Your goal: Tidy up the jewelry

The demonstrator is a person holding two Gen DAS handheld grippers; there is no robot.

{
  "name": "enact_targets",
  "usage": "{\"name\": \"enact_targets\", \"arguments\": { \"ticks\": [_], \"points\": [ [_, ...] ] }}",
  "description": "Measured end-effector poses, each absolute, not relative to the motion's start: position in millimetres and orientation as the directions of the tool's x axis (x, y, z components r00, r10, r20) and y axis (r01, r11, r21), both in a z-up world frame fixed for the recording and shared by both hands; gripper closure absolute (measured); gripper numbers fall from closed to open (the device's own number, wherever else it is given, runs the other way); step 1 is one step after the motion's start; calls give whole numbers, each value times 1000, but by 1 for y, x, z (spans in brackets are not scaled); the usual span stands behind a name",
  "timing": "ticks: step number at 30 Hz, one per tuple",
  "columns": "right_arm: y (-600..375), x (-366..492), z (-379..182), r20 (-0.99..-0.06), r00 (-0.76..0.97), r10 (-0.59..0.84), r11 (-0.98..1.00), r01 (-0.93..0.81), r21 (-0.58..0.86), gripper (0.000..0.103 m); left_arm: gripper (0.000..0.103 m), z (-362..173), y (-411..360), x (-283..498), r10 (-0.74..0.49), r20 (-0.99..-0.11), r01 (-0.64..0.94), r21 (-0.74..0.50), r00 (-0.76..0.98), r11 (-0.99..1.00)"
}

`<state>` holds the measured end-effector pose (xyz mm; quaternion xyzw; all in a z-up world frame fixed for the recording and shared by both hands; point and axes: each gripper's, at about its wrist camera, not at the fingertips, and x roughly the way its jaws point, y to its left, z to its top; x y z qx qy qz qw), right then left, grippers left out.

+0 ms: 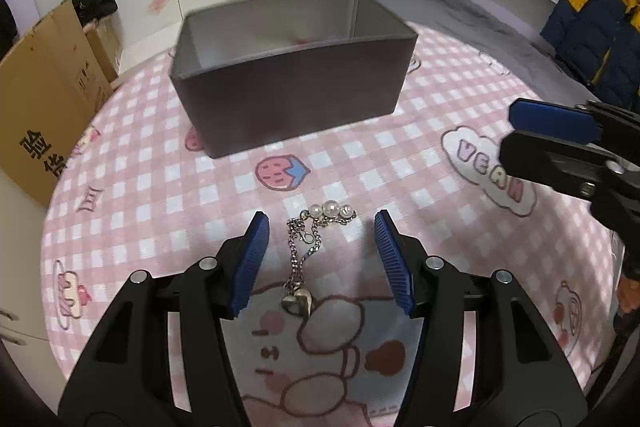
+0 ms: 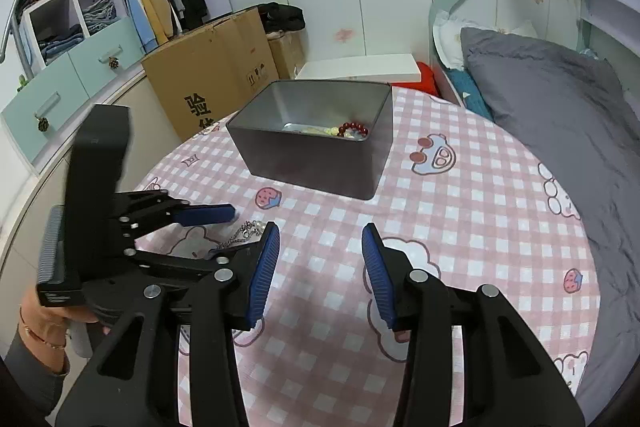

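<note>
Two grippers stand with fingers apart and empty: the left gripper [image 1: 320, 227] straddles the chain [image 1: 306, 251], the right gripper [image 2: 320, 239] is over bare cloth [image 2: 480, 227]. The chain lies near the box [image 2: 312, 167], in front of it. The box holds red beads [image 2: 354, 128] and pale pieces that are hard to make out.

A box [image 1: 288, 75] stands on the tablecloth [image 1: 420, 163]. Nearer the camera, a chain bracelet [image 1: 308, 247] lies on the cloth between the left gripper [image 1: 320, 227] fingers. Beads [image 2: 354, 129] lie inside the box. A cardboard carton [image 2: 208, 79] stands behind, left.
</note>
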<state>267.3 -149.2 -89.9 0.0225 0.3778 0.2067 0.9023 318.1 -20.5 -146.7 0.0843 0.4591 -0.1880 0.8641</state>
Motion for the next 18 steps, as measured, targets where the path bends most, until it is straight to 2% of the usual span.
{"name": "enact_targets", "arguments": {
  "ticks": [3, 5, 7, 9, 10, 11, 18],
  "points": [
    [-151, 268, -92, -673, 627, 393, 913, -355, 202, 63, 49, -149, -25, 317, -232, -813, 407, 6, 534, 913],
    [-152, 270, -93, -673, 627, 393, 913, -353, 204, 63, 59, -148, -26, 317, -246, -812, 417, -3, 530, 909],
    [-153, 271, -94, -673, 624, 397, 912, -354, 209, 63, 75, -147, -27, 316, -255, -811, 439, 3, 526, 898],
    [-153, 273, -95, -674, 624, 396, 912, -354, 208, 63, 79, -147, -27, 314, -262, -812, 450, 1, 522, 893],
    [-153, 274, -95, -674, 623, 398, 911, -354, 211, 63, 91, -148, -28, 314, -264, -810, 452, 1, 523, 892],
    [-153, 275, -96, -673, 623, 399, 911, -353, 214, 63, 95, -148, -29, 314, -267, -809, 455, 1, 524, 890],
    [-152, 279, -94, -668, 624, 405, 909, -355, 219, 63, 97, -141, -16, 315, -324, -799, 466, -62, 507, 882]
  ]
}}
